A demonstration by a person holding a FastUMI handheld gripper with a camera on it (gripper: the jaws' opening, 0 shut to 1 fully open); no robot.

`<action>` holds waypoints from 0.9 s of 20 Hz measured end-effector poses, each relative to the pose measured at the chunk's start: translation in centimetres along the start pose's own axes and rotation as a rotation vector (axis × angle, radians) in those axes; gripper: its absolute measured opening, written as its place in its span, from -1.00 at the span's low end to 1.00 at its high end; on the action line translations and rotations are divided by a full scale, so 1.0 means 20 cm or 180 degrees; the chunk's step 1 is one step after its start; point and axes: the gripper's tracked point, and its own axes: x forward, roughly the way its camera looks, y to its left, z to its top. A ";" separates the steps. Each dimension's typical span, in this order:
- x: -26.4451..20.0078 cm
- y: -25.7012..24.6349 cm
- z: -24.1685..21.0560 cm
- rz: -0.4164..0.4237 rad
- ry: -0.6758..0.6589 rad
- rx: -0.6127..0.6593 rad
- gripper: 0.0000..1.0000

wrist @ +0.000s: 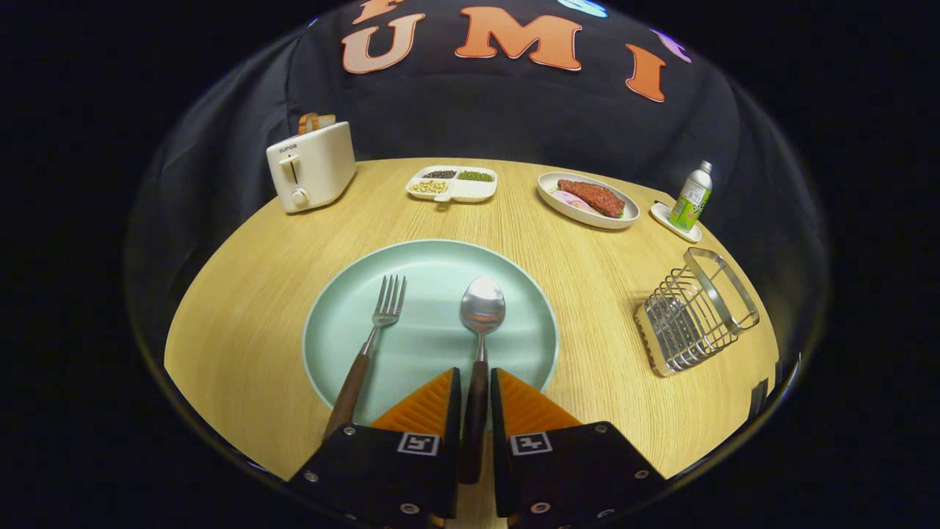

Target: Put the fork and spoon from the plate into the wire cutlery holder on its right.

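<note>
Neither utensil has reached the holder yet, so both transfers are left; the spoon looks to be the first one in hand.

Taking the plate (433, 294) as the landmark and moving left to right: the fork (371, 345) lies on the plate's left half, tines pointing away, its wooden handle running off the near rim onto the surface (250, 294). Beside it on the plate's right half lies the spoon (482, 312), bowl up, with its handle reaching back over the near rim. The claw (476, 393) sits at that rim with the spoon handle between its fingers; the gap is narrow and the fingers appear to be pinching the handle, though whether both pads truly press on it I cannot tell. To the right of the plate, well apart from it, the wire cutlery holder (694, 312) stands empty.

Beyond the plate, a toaster (310, 173) with bread in its slot stands to the far left, a divided snack tray (452, 184) straight behind, a dish of food (587, 200) behind and to the right, and a bottle (692, 197) on a small saucer farthest right. The surface is pale wood-grain, with black cloth behind it.
</note>
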 end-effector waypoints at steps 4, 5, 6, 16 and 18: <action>0.01 -0.01 0.00 0.0005 0.0017 0.0042 -0.80; 0.01 -0.01 0.01 0.0006 0.0026 0.0046 -0.84; 0.02 -0.01 0.01 0.0002 0.0033 0.0044 -0.87; -0.19 -0.05 0.23 0.0284 -0.0040 0.0247 -0.90; -0.28 -0.14 0.29 0.0288 -0.0058 0.0254 -0.90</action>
